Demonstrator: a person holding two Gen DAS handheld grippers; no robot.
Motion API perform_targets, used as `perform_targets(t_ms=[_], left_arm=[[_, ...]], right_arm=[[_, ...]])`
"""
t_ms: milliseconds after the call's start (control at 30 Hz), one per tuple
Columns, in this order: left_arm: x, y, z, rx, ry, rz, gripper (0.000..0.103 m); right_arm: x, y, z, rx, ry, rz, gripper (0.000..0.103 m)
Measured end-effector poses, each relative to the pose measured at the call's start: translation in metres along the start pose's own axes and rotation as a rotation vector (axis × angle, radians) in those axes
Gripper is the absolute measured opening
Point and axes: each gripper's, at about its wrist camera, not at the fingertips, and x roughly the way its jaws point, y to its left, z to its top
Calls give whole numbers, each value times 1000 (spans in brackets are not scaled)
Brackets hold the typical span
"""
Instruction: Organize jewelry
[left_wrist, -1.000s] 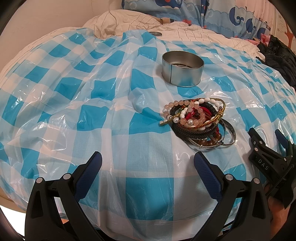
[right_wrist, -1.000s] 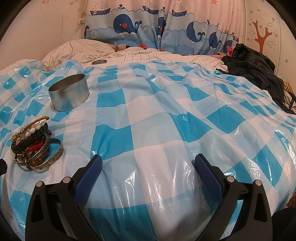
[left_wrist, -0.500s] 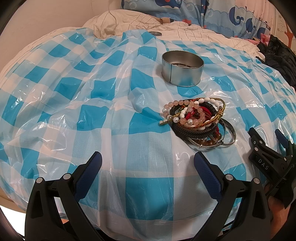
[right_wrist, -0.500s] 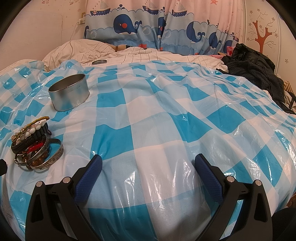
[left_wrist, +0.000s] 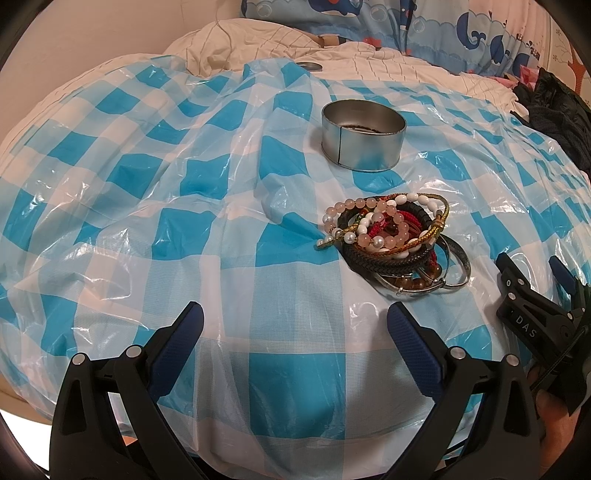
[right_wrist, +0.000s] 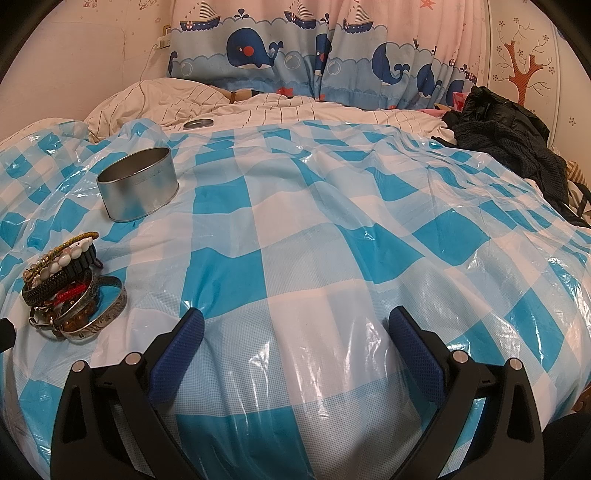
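A tangled pile of bracelets — pink and white beads, black braided bands, red cord, silver bangles — lies on the blue-checked plastic sheet. Behind it stands a round metal tin, open at the top, with something dark barely showing inside. My left gripper is open, hovering near the sheet just short and left of the pile. My right gripper is open too and holds nothing; the bracelet pile sits far to its left and the tin beyond that. The right gripper also shows at the left wrist view's right edge.
A round metal lid rests on the striped white bedding behind the sheet. Dark clothes are heaped at the far right. A whale-print curtain and a wall close off the back. The sheet drops off at its near edge.
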Motion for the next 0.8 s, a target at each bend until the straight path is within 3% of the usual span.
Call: perform_targets(t_ms=[467,633,733,800], left_arm=[[-1,19,-3,-38,-8,22,96],[-3,53,-4,-112,-10,64,96],[-4,64,-4,-139,-17,68,96],[-4,66,-2,-143,-25,67,96]], right_arm=[[2,-2,-1,20,34,34,96],[-2,-12,13,15,109,126,96],[-23,-9,26,4,60,221,96],[-31,3,40,-74,43,289,96]])
